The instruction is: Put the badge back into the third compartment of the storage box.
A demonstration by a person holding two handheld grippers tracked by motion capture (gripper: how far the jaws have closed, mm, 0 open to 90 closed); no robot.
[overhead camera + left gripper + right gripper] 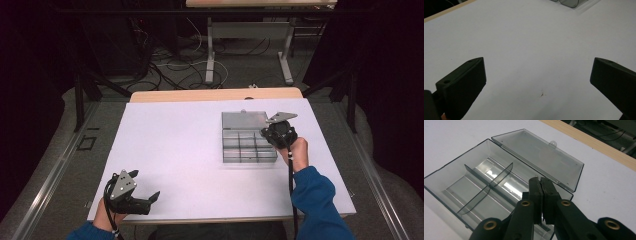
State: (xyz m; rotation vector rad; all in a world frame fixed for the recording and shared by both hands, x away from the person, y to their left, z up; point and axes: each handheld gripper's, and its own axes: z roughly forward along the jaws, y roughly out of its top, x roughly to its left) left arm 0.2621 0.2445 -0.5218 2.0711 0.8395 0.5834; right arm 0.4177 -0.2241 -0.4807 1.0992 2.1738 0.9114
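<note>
Resting at 7 o'clock on the white table (170,150), left gripper (154,196) jaws wide apart, nothing between | clear divided organizer box (248,146) at 2 o'clock, lid (244,121) open flat | right gripper (541,192) over box's right edge, jaws pressed together, empty.

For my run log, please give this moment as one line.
box: lid open, on table | right gripper: shut, over box | left gripper: open, apart
</note>
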